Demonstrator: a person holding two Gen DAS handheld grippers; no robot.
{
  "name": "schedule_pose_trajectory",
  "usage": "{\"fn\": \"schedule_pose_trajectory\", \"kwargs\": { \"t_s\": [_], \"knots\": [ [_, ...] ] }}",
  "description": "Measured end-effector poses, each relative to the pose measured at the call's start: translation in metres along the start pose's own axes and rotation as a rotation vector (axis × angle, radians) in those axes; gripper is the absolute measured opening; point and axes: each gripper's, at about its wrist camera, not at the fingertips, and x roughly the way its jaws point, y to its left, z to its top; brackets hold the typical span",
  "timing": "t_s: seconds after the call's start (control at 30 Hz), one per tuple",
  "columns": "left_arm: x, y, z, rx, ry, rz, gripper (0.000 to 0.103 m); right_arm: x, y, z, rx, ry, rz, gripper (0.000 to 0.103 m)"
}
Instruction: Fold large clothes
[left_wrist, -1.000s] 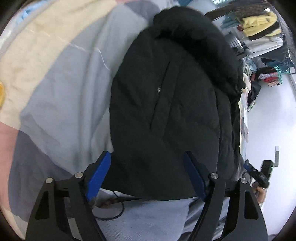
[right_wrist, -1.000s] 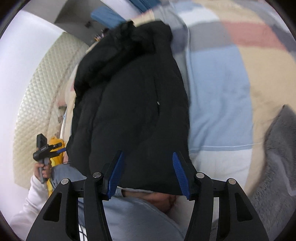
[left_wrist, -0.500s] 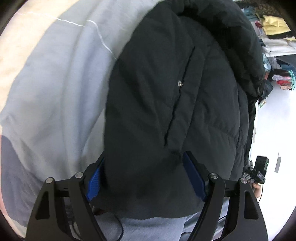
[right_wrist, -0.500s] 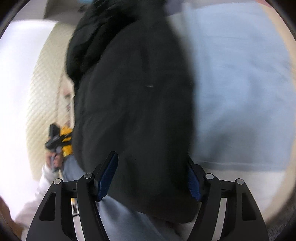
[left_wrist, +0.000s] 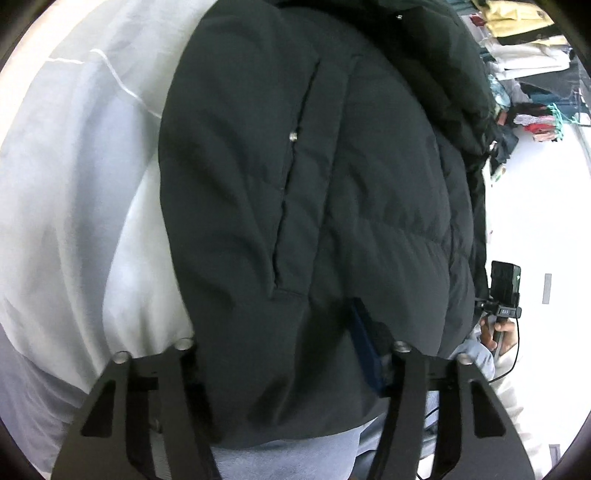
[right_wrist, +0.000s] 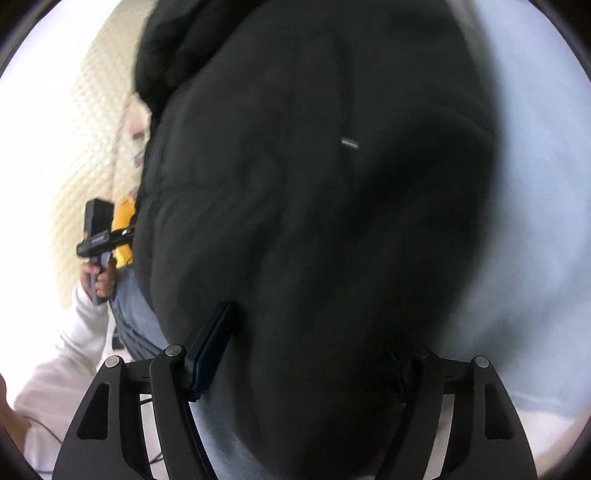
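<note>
The left tongs (left_wrist: 284, 354) have closed in since a second ago, spread wide astride the black puffer jacket (left_wrist: 314, 203) hem at 6 o'clock; the jacket lies on the bed (left_wrist: 74, 184); the right tongs (right_wrist: 306, 354), likewise gaping, straddle the hem; a grasp looks imminent.

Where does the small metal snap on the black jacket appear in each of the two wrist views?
Left wrist view: the metal snap sits left of centre, in the upper half, on the black jacket.
Right wrist view: the snap appears right of centre, upper half, blurred.
Shared landmark: the jacket's hem, lying between both claws' fingers.
</note>
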Motion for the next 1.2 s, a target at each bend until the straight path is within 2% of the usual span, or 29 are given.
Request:
{"fn": "schedule_pose_trajectory", "kwargs": {
  "t_s": [0.03, 0.1, 0.17, 0.27, 0.4, 0.5, 0.6, 0.77, 0.93, 1.2],
  "knots": [
    [-0.001, -0.001, 0.0, -0.001, -0.001, -0.009, 0.046, 0.001, 0.01, 0.005, -0.032, -0.006, 0.011, 0.066],
    [-0.004, -0.001, 0.001, -0.002, -0.007, -0.042, 0.028, 0.011, 0.027, 0.016, -0.089, -0.003, -0.002, 0.055],
    [-0.007, -0.006, 0.001, 0.001, -0.031, -0.056, 0.019, 0.012, 0.042, 0.019, -0.145, -0.005, -0.044, 0.028],
    [-0.014, -0.021, 0.001, 0.046, -0.054, -0.015, 0.014, 0.002, 0.064, 0.022, -0.22, -0.057, -0.098, 0.012],
    [-0.043, -0.044, 0.0, 0.065, -0.109, -0.043, 0.01, -0.029, 0.1, 0.015, -0.312, -0.177, -0.155, 0.008],
    [-0.072, -0.081, -0.007, 0.178, -0.18, -0.003, 0.009, -0.054, 0.127, 0.005, -0.391, -0.26, -0.205, 0.007],
    [-0.099, -0.105, -0.015, 0.223, -0.231, -0.004, 0.009, -0.077, 0.149, -0.005, -0.431, -0.348, -0.208, 0.007],
    [-0.149, -0.121, -0.035, 0.223, -0.322, -0.008, 0.009, -0.122, 0.171, -0.032, -0.437, -0.501, -0.155, 0.007],
    [-0.182, -0.129, -0.065, 0.201, -0.387, -0.035, 0.009, -0.149, 0.175, -0.068, -0.403, -0.605, -0.106, 0.006],
    [-0.207, -0.121, -0.116, 0.144, -0.413, -0.058, 0.009, -0.172, 0.182, -0.124, -0.313, -0.724, -0.022, 0.006]
  ]
}}
